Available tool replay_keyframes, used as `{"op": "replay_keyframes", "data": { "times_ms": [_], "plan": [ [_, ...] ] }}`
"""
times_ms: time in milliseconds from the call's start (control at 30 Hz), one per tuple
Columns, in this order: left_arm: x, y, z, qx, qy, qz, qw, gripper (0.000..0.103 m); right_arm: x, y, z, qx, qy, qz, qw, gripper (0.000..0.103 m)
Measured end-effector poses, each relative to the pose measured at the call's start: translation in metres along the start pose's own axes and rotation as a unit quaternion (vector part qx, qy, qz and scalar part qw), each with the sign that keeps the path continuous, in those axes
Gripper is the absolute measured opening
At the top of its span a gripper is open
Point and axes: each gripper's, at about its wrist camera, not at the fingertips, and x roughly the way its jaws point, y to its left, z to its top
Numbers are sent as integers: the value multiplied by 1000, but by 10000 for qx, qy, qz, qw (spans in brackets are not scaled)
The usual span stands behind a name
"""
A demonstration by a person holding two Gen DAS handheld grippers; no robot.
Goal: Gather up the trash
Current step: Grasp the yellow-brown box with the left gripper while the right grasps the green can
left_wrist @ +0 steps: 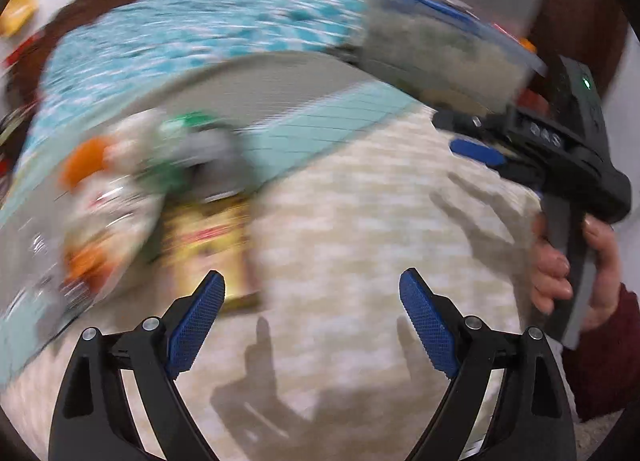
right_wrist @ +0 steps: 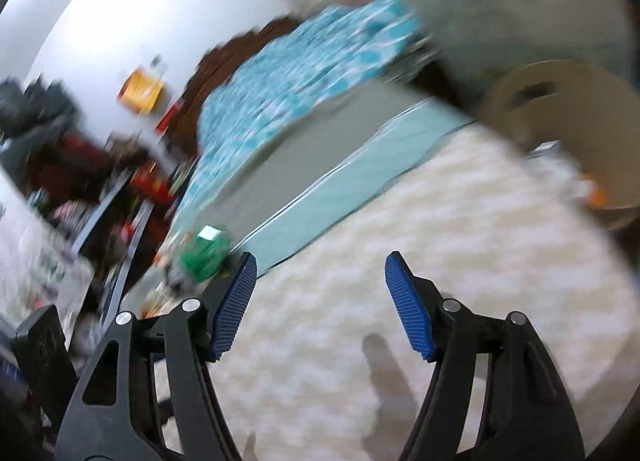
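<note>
Overall, both views are heavily motion-blurred, so fine detail is limited. The trash [left_wrist: 120, 201] appears in the left wrist view as a loose cluster on the left of the scene: crumpled white wrapping with orange patches, a green-and-grey piece at its far end, and a yellow packet [left_wrist: 208, 249] with a red band lying flat just beside it on the near right. The cluster sits where the cream textured rug [left_wrist: 340, 241] meets a pale teal mat [left_wrist: 320, 133]; whether the pieces touch one another cannot be told through the blur. In the right wrist view only the green piece [right_wrist: 204, 253] reads clearly, far left of the gripper, near the teal mat's edge.

The left gripper [left_wrist: 312, 325] is held low over the rug, pointing forward, its blue-padded fingers [left_wrist: 196, 325] spread wide apart with nothing between them. The trash lies ahead and to the left of its left finger, not touching it.

The right gripper [right_wrist: 320, 305] is likewise open, blue pads [right_wrist: 408, 309] well separated and empty, over bare rug. In the left wrist view its black body is visible at the far right, gripped by the person's right hand [left_wrist: 568, 261] around the grey handle, a dark red sleeve at the wrist.

A tan bin [right_wrist: 568, 133] with a handle cut-out stands at the far right in the right wrist view. A turquoise patterned bedspread [left_wrist: 180, 33] lies beyond the mat.
</note>
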Motion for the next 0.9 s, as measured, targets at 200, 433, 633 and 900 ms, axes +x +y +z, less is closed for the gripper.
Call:
{"op": "replay_keyframes", "data": {
  "times_ms": [200, 433, 633, 900],
  "plan": [
    [-1, 45, -11, -465, -223, 571, 9970, 89, 98, 45, 21, 280, 1062, 662, 9917, 74],
    [34, 58, 9, -565, -45, 629, 9964, 92, 173, 48, 34, 778, 1716, 905, 9779, 70],
    [55, 55, 7, -441, 177, 687, 9965, 56, 160, 60, 21, 586, 1691, 1039, 9784, 24],
    [28, 54, -28, -384, 274, 339, 9983, 56, 66, 32, -18, 794, 1119, 1157, 9838, 21]
  ]
}}
